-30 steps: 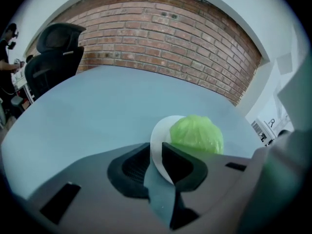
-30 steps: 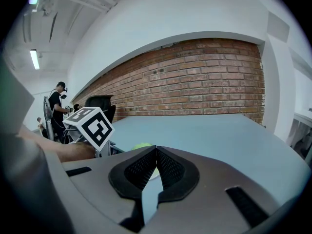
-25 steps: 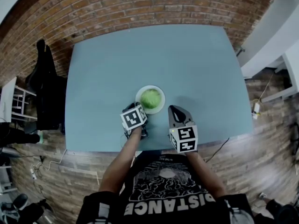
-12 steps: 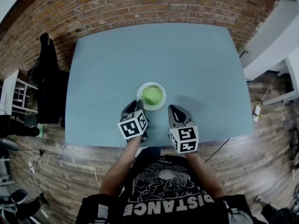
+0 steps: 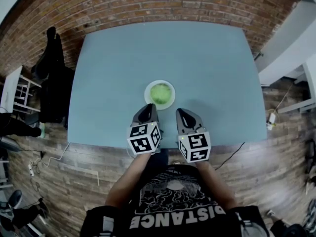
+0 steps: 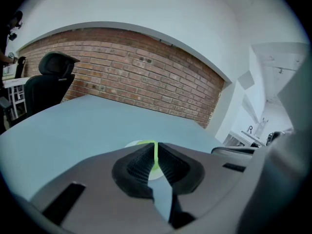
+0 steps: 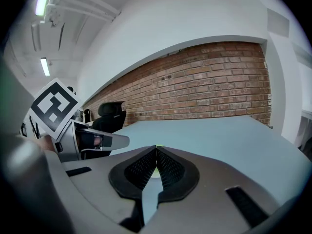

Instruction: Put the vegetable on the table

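Observation:
A round green vegetable [image 5: 160,92] lies in a white plate [image 5: 169,101] on the blue-grey table [image 5: 197,63], near its front middle. My left gripper [image 5: 148,110] hovers just short of the plate, jaws shut and empty; a sliver of the green vegetable [image 6: 155,151] shows through the jaw slit in the left gripper view. My right gripper [image 5: 181,113] is beside it, to the plate's front right, also shut with nothing held. In the right gripper view the left gripper's marker cube [image 7: 53,104] appears at the left.
A brick wall [image 5: 148,4] runs behind the table. A black office chair [image 5: 52,78] stands off the table's left edge, with a white rack [image 5: 15,95] beyond it. A cable [image 5: 232,154] hangs at the front right edge. White furniture [image 5: 301,38] is at the right.
The left gripper has drawn back from beside the plate toward the table's front edge and now sits level with the right one. The vegetable stays in the plate.

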Demonstrator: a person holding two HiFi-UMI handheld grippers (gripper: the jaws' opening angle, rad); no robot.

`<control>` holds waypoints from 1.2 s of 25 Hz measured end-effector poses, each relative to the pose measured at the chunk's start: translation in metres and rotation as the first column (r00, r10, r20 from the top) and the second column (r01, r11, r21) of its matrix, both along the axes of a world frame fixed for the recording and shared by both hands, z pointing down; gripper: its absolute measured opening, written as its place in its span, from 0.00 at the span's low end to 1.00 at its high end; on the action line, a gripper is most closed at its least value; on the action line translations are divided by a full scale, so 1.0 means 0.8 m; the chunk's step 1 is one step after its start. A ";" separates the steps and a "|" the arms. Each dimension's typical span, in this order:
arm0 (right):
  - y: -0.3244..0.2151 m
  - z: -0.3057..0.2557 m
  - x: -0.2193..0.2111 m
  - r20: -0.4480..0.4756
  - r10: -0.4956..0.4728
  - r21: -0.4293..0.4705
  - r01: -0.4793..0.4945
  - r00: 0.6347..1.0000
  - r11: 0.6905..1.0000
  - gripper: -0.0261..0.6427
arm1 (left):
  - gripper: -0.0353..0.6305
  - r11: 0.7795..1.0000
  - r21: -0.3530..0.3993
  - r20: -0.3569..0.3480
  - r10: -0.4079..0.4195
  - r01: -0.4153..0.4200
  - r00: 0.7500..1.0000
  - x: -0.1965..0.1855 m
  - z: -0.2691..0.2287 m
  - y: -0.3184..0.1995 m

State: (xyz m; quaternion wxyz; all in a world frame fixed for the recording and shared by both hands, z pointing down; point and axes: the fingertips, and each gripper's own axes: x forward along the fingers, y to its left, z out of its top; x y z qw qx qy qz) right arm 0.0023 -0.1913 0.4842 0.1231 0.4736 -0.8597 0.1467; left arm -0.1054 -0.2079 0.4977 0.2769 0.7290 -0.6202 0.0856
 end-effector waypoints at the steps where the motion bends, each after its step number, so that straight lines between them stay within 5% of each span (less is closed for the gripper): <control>1: 0.003 -0.003 0.001 0.003 -0.002 0.005 0.002 1.000 1.000 0.05 | 0.09 1.000 0.008 0.002 0.005 -0.005 1.000 0.004 -0.003 0.004; 30: 0.097 -0.046 0.009 0.046 -0.089 0.100 0.084 0.995 0.991 0.05 | 0.05 0.989 0.120 0.034 0.086 -0.090 0.996 0.077 -0.043 0.119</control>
